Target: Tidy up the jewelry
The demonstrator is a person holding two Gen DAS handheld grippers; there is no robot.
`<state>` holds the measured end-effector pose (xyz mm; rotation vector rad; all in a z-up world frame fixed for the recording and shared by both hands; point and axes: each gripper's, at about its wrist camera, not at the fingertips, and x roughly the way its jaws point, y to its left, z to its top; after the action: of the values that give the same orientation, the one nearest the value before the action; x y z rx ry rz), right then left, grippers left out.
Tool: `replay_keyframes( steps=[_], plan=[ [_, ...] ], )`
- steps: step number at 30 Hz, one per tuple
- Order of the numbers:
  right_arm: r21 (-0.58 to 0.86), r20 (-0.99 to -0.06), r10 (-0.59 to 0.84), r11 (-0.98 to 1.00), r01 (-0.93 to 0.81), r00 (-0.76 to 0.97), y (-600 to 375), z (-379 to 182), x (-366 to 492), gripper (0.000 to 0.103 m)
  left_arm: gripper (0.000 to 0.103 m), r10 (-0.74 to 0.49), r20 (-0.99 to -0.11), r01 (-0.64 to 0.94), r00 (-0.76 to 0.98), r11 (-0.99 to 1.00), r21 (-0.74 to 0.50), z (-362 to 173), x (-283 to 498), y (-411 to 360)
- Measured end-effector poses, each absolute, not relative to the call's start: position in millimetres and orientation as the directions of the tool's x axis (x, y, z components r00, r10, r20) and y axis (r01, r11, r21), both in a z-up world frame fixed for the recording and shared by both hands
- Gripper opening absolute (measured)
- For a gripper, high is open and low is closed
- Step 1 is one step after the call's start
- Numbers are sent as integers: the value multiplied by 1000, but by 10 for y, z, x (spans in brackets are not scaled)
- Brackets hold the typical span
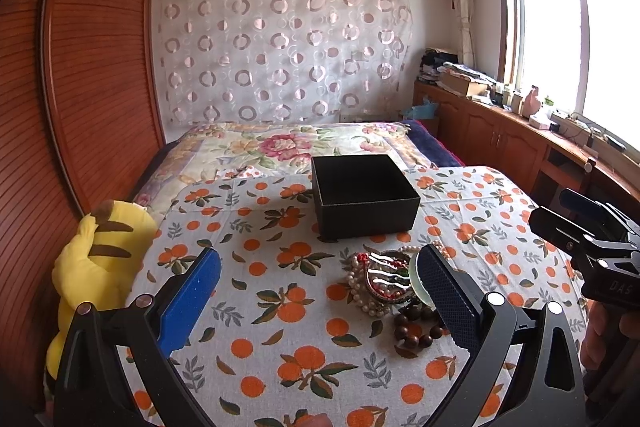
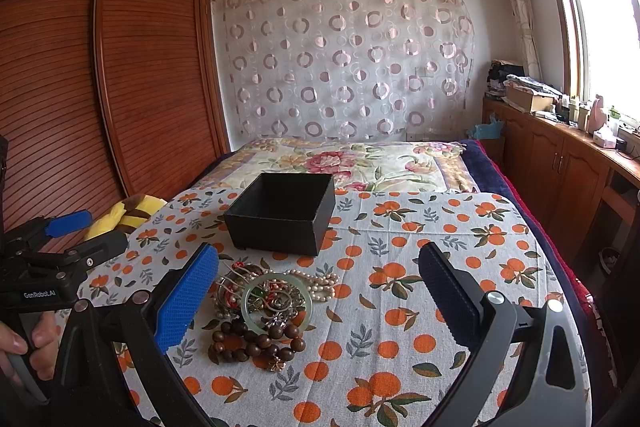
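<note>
Jewelry (image 2: 264, 307), heaped on the orange-print cloth (image 2: 400, 347) in front of both grippers, none of it yet in the box. Nearest lies a string of dark wooden beads (image 2: 256, 343); on it and just behind rests a pale green bangle (image 2: 277, 303) over silver wire pieces, with pearls (image 2: 320, 281) trailing to the far side. Left gripper (image 1: 320, 307) and right gripper (image 2: 320, 303) both hover with jaws wide apart, holding nothing. The heap sits between the right gripper's fingers, toward its blue pad; in the left view it lies against the dark pad. Beyond the heap, well within reach, stands the open black box (image 2: 280, 223), apparently empty. The step in hand is probably a first pick. The bangle, uppermost and rigid, looks the cleanest choice: close on its rim, lift straight, and watch for snagged wire or pearls. The free gripper could steady the heap. A yellow plush (image 1: 100, 267) sits at the cloth's left edge, clear of the work.
</note>
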<state>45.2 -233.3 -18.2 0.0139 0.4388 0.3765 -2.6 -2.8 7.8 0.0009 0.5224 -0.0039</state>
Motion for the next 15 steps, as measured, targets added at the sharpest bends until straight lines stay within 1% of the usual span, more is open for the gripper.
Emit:
replay_keyframes(
  steps=[15],
  plan=[
    [93,-413,359,931,-354,837,-2317,-179,440,101,95,-3,-497,3,868,1000,-1,79,-23,-44]
  ],
)
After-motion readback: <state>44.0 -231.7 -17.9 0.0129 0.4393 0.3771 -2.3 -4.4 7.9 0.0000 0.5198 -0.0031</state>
